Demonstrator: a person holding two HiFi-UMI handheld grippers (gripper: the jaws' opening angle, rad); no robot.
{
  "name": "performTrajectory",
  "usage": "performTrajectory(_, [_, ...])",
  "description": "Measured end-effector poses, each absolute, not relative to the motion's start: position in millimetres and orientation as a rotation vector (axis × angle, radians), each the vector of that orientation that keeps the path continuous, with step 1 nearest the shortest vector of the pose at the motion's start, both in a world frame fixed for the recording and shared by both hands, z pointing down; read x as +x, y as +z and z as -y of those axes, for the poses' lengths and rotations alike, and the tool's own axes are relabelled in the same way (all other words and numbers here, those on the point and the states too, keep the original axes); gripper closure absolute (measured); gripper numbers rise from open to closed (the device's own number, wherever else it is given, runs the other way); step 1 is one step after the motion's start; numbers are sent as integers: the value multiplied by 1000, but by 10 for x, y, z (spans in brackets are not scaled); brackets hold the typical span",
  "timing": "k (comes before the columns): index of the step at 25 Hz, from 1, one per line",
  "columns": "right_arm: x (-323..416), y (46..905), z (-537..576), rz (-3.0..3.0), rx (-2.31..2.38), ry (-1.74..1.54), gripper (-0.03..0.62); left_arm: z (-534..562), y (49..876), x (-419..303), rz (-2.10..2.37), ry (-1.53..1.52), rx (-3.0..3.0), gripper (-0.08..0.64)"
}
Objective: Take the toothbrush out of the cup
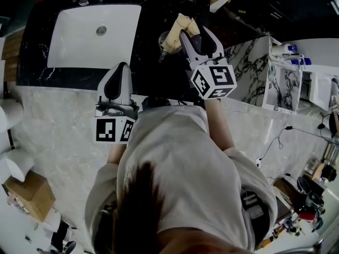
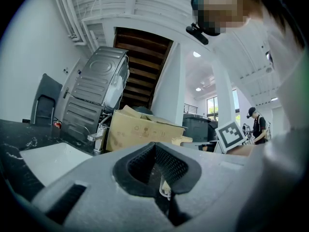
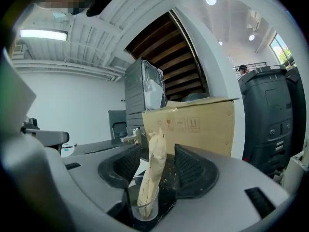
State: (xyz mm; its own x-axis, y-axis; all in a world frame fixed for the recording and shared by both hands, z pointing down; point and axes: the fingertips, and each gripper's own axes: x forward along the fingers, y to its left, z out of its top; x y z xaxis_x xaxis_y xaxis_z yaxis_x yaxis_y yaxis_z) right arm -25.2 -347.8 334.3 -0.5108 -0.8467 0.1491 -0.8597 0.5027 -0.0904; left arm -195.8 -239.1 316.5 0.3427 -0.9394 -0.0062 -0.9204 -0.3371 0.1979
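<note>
The right tool is spread wide, with a pad on either side of the cream-wrapped toothbrush and neither touching it. The toothbrush leans in the clear cup, its head well above the rim. The cup sits on the dark marble bench, just right of the white sink. The left tool is pressed together with nothing in it and hovers at the bench's front edge.

White sink (black counter), cardboard box
</note>
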Motion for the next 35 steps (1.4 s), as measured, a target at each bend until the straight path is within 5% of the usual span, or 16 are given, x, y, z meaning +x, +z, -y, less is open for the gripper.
performTrajectory(18, [-460,3885,3720,2568,1398,364,413,2488,3205,-1990,1697,-170,2426,546])
performTrajectory(25, [-551,3893,3698,2590,1332,371,536,2500,3195,-1996,1703,-168,2428,546])
performTrajectory(35, [-590,3827,3678,2640,1298,412,557,2485,3186,-2015,1717,-163,2421,546])
